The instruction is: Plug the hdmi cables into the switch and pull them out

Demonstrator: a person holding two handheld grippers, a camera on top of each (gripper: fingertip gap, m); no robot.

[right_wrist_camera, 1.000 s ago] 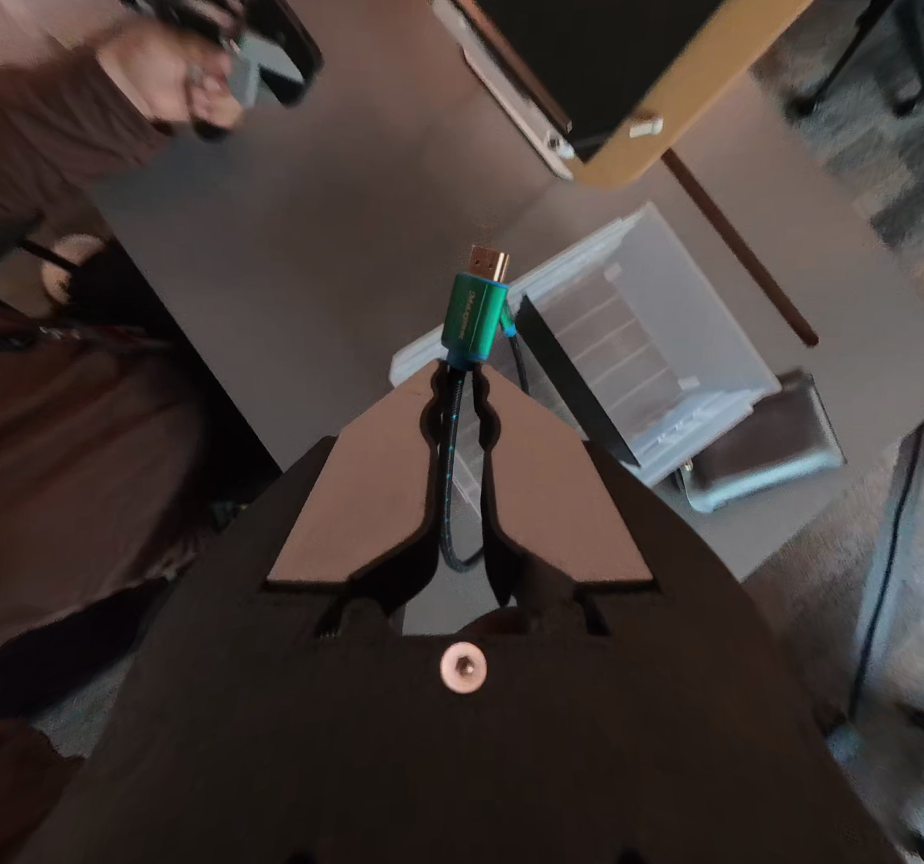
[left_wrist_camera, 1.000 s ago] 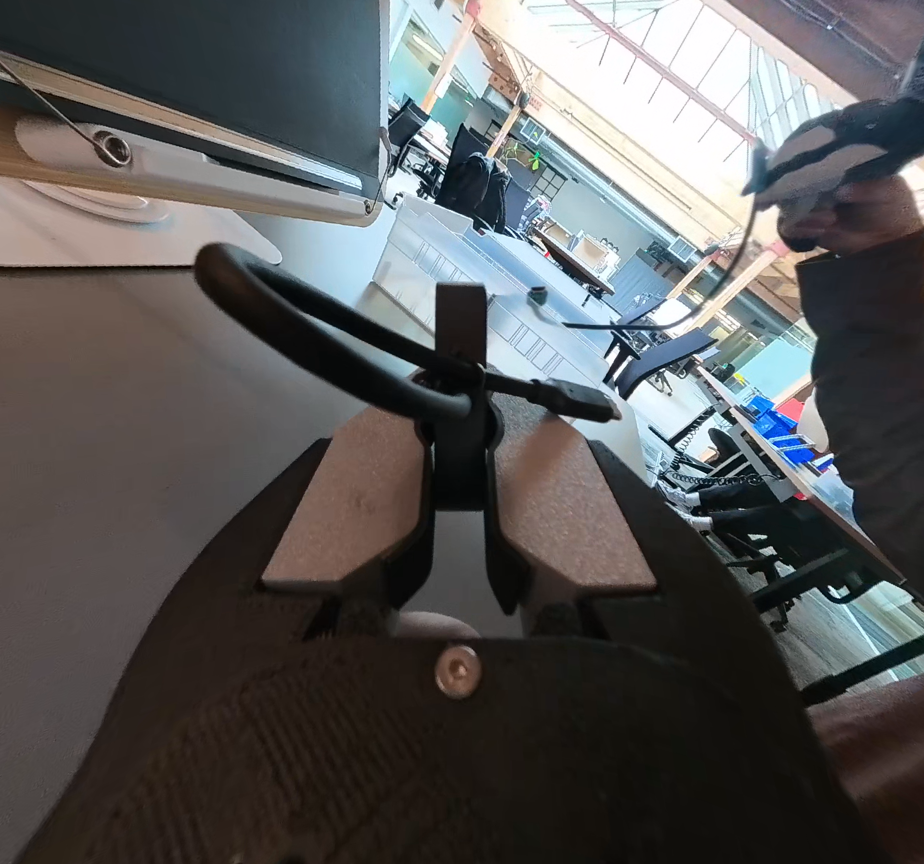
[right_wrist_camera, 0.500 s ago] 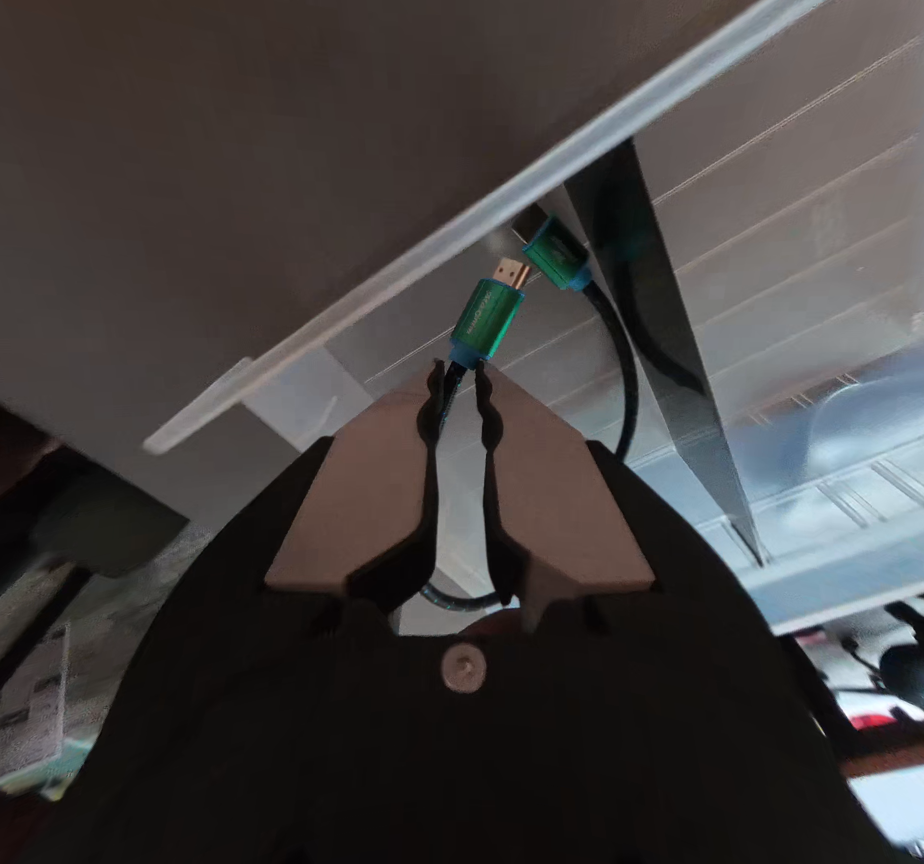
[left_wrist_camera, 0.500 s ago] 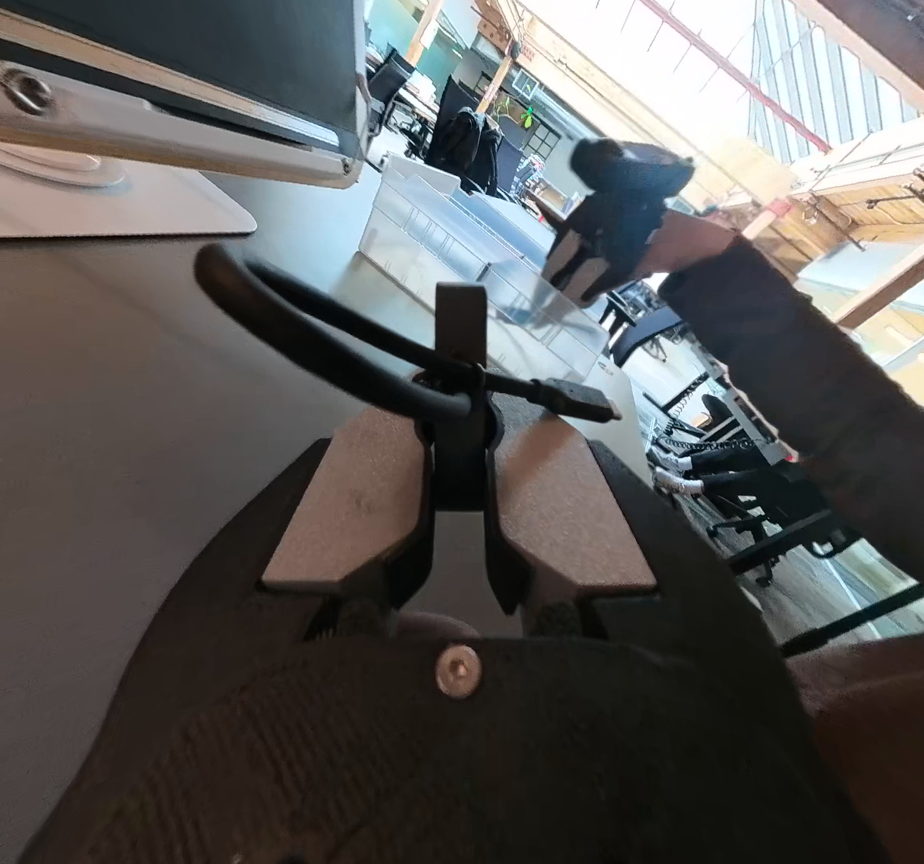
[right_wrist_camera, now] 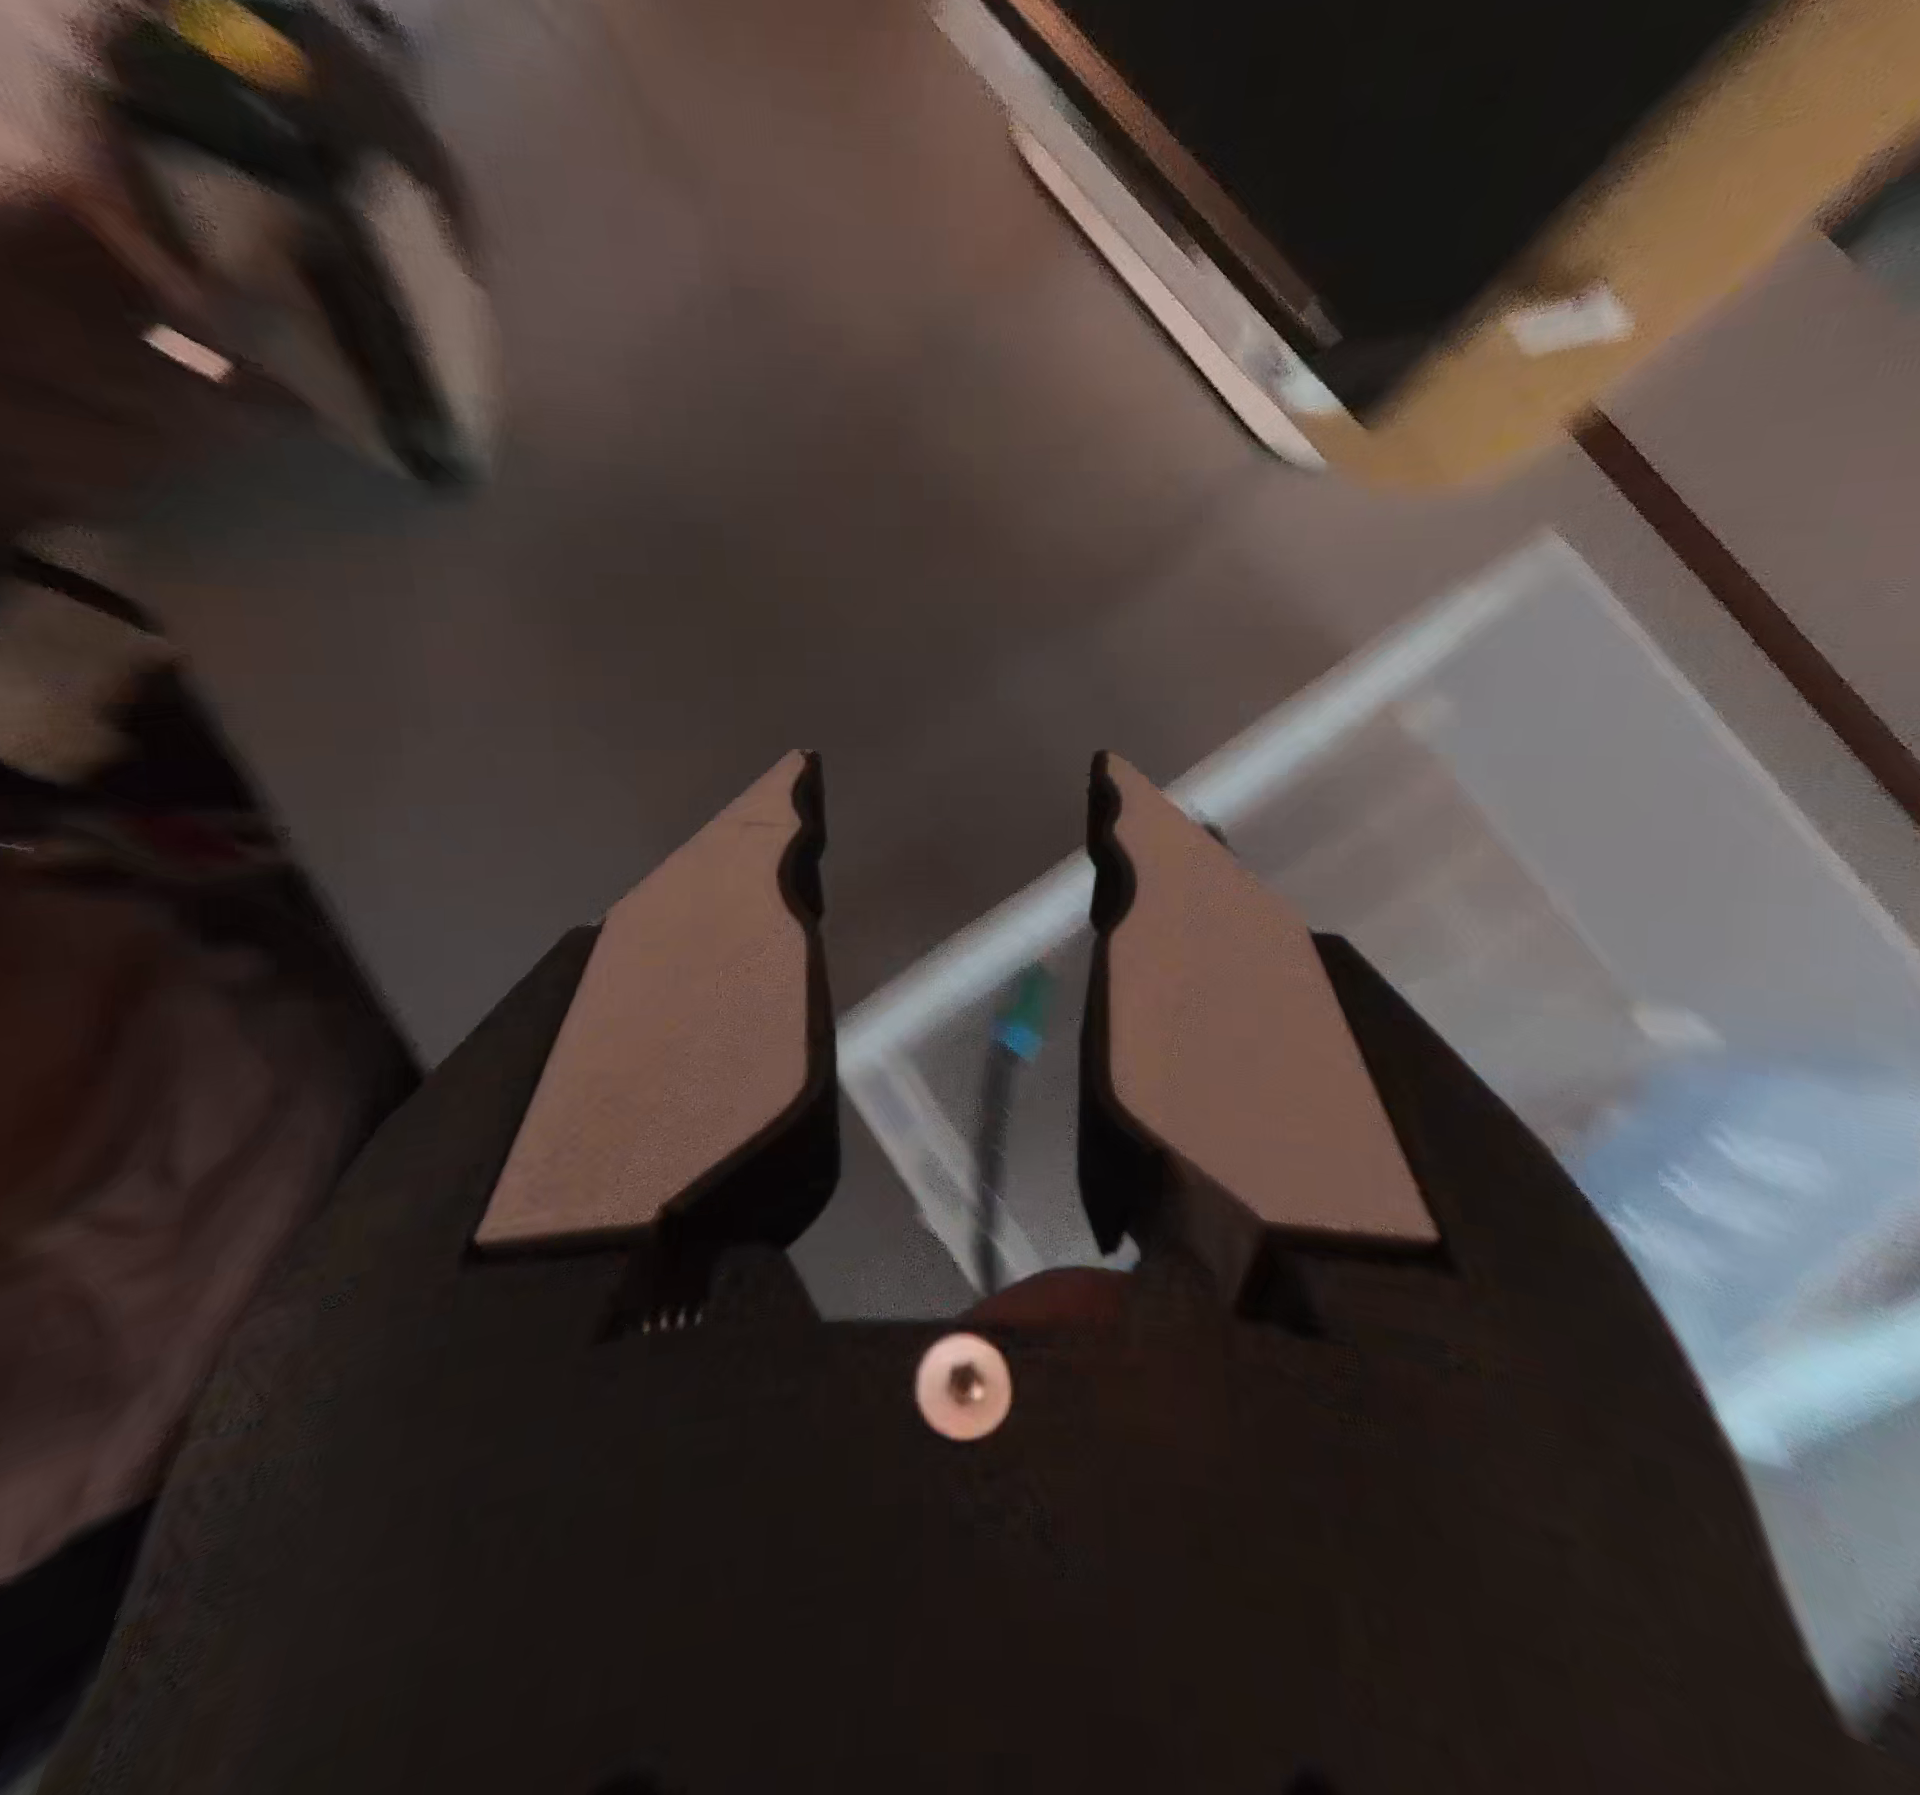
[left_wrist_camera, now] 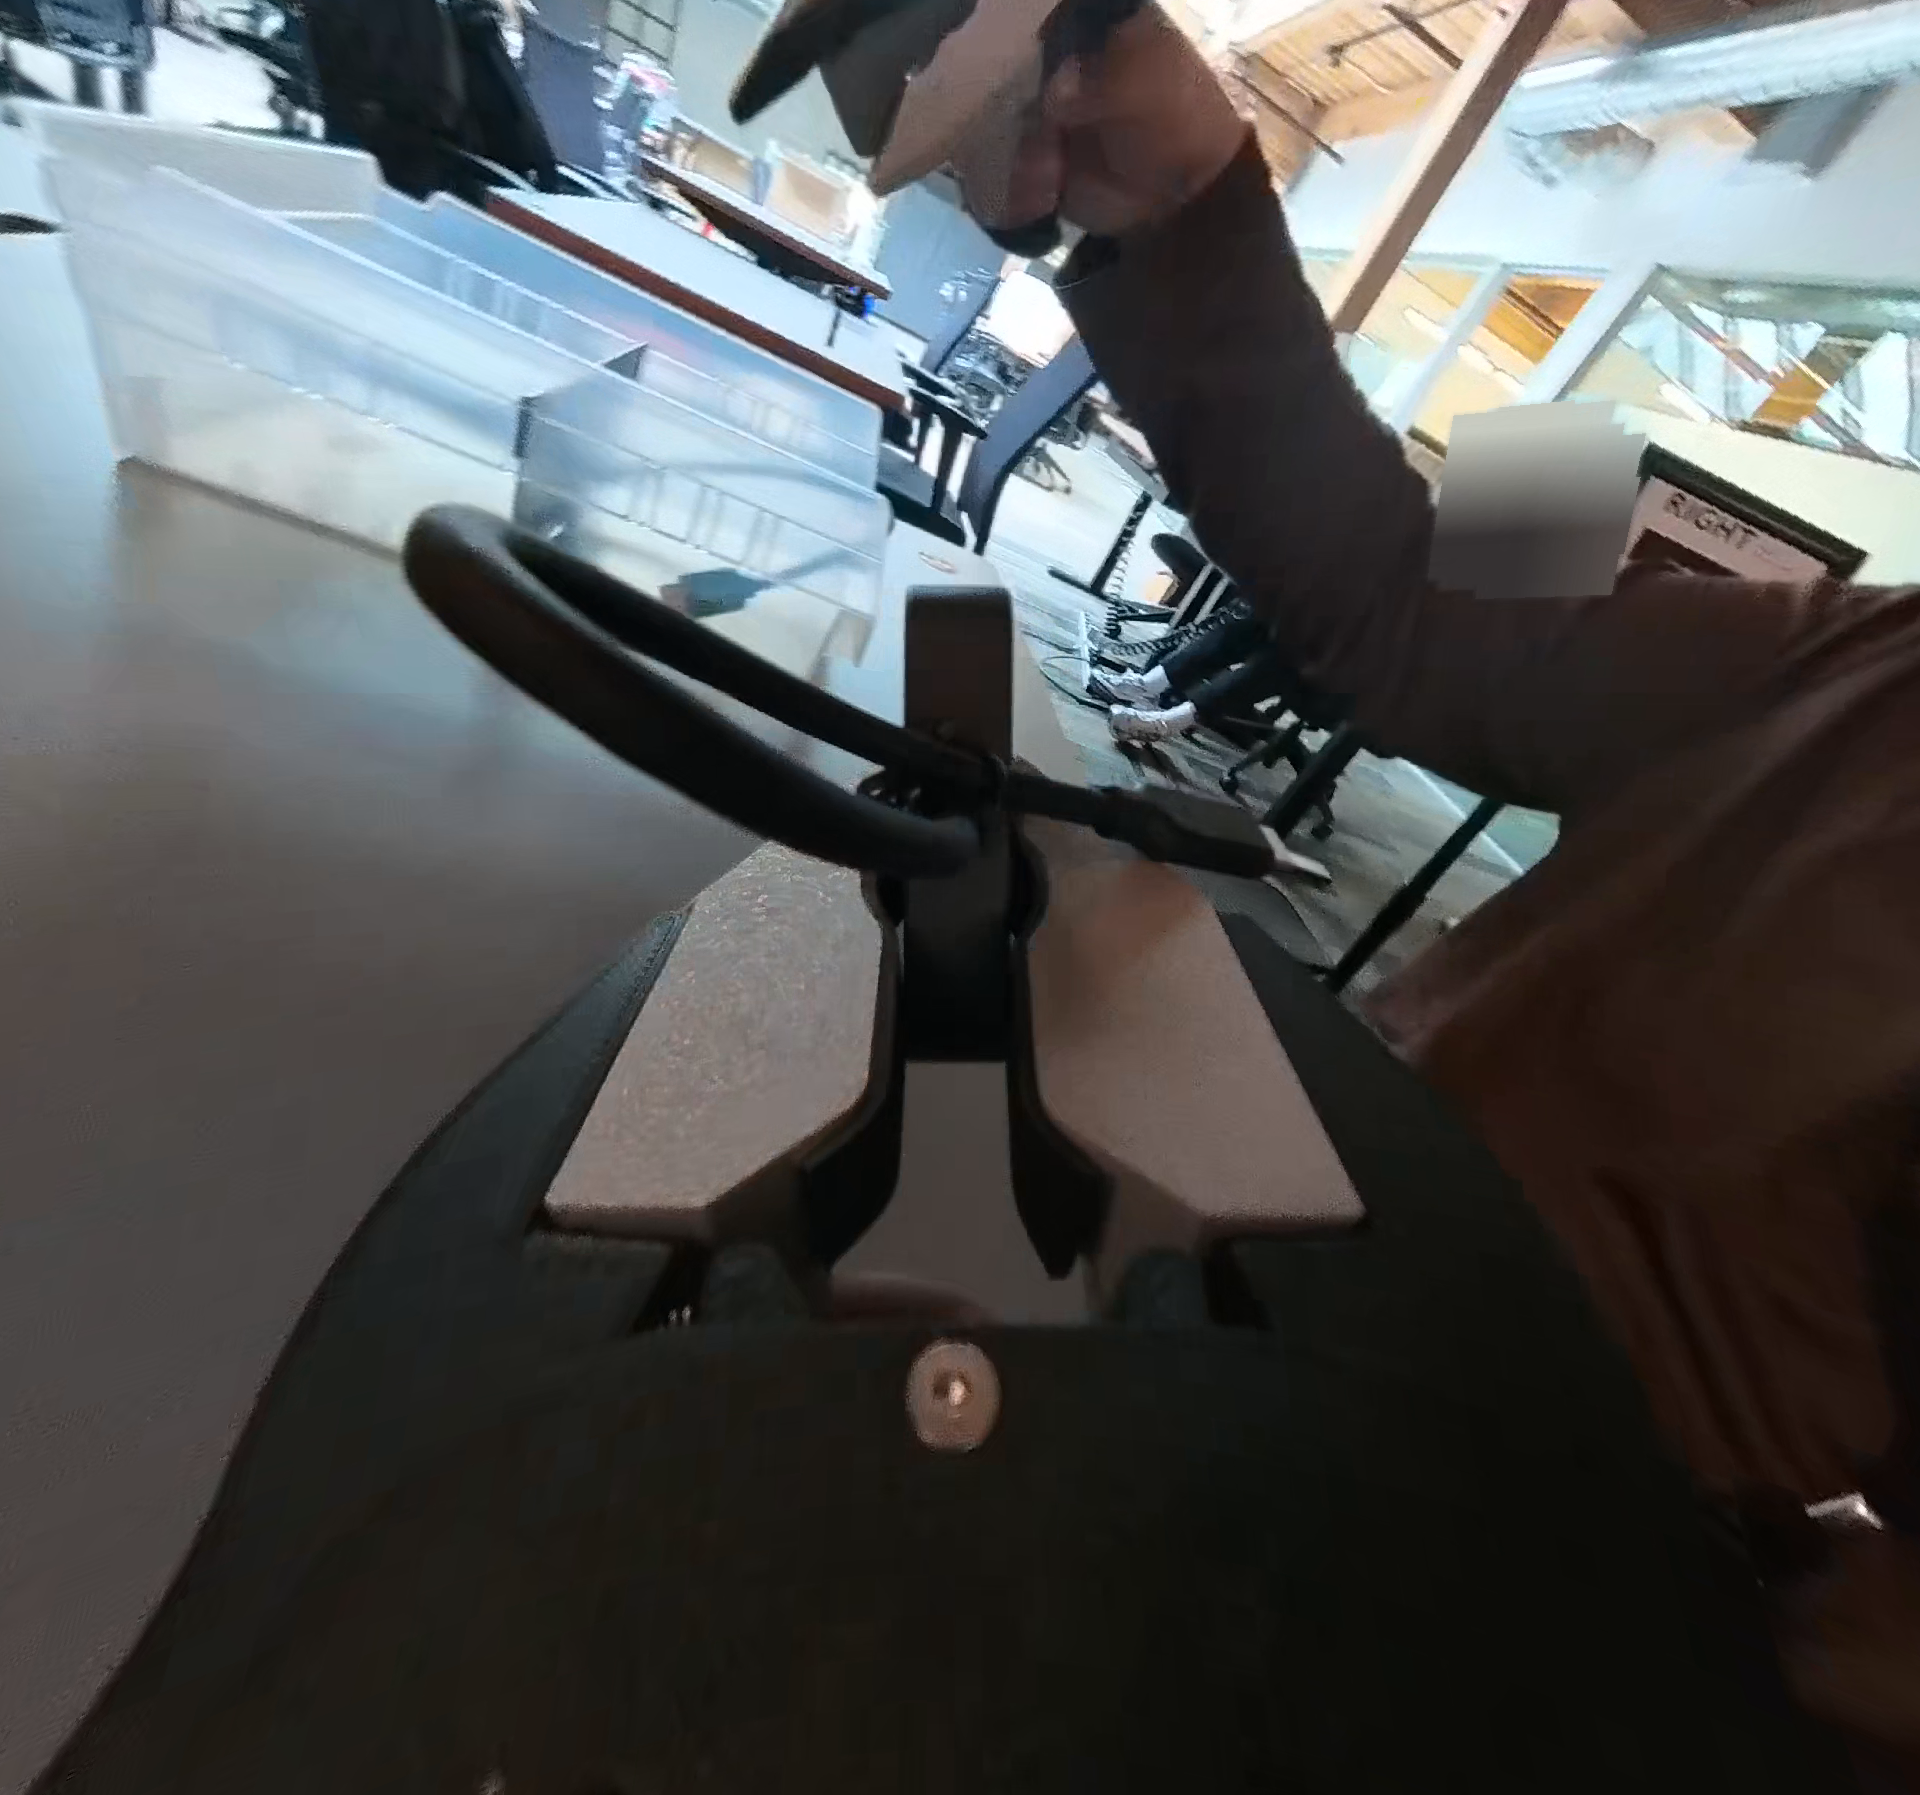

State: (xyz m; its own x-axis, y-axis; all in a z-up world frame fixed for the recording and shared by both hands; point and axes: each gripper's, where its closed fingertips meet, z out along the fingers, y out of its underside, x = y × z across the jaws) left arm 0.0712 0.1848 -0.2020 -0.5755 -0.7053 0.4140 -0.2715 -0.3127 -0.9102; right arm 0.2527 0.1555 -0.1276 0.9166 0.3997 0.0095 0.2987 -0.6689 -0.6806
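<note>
Left wrist view: my left gripper is clenching a flat black block, the switch, which is standing upright between the two fingers, both pads pressing on its sides. A thick black cable is looping out to the left of the switch, and its thin end is crossing in front of the switch to the right, where a black plug is pointing out over the right finger. Whether that cable is seated in a port I cannot tell. Beyond it, a clear plastic bin is sitting on the grey surface, with a dark plug lying behind its front wall. Higher up, my right gripper is hanging in the air, gripped by a hand in a brown sleeve.

In the right wrist view, which is blurred, my right gripper is hanging above the surface with its fingers released and nothing between them. Below, a cable with a green and blue plug is lying inside the clear plastic bin, near its corner. The left gripper is showing as a smear at the upper left.
</note>
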